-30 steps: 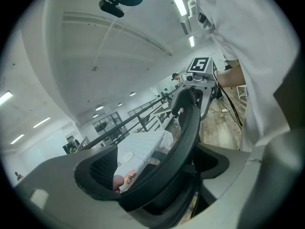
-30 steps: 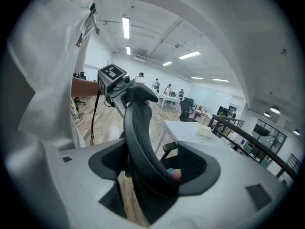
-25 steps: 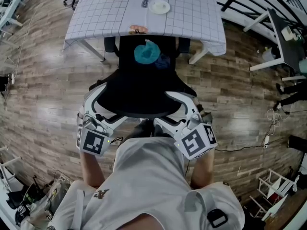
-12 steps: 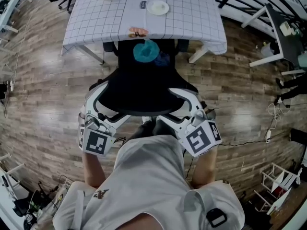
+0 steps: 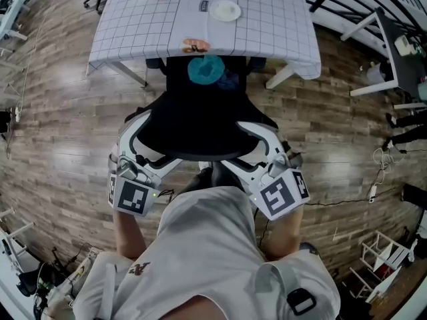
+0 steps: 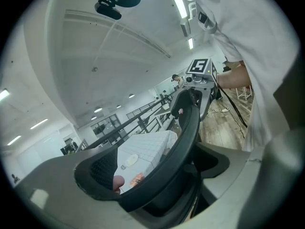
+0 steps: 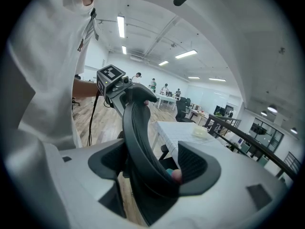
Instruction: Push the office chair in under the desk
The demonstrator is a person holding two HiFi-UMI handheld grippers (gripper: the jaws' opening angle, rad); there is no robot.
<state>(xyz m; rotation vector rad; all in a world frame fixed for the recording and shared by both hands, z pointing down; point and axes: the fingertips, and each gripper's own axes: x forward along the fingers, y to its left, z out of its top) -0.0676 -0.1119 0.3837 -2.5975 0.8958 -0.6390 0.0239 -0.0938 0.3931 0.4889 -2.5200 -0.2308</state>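
A black office chair (image 5: 200, 129) stands in front of me in the head view, its seat partly under the desk (image 5: 267, 25), which has a grid-patterned cloth. A teal object (image 5: 205, 70) lies on the seat at the desk's edge. My left gripper (image 5: 137, 139) clasps the left side of the curved backrest and my right gripper (image 5: 263, 142) clasps the right side. In the left gripper view the backrest rim (image 6: 183, 128) runs between the jaws of the left gripper (image 6: 157, 175). The right gripper view shows the rim (image 7: 138, 128) filling the right gripper (image 7: 152, 168) the same way.
A white plate (image 5: 225, 10) and a small orange item (image 5: 195, 45) sit on the desk. White desk legs (image 5: 279, 77) angle out on both sides. Other furniture (image 5: 393, 52) stands at the right, with a cable (image 5: 347, 202) and a white rack (image 5: 380, 269) on the wooden floor.
The chair has slid a little further under the desk, with the teal object now closer to the cloth's edge. Both grippers keep their hold on the backrest.
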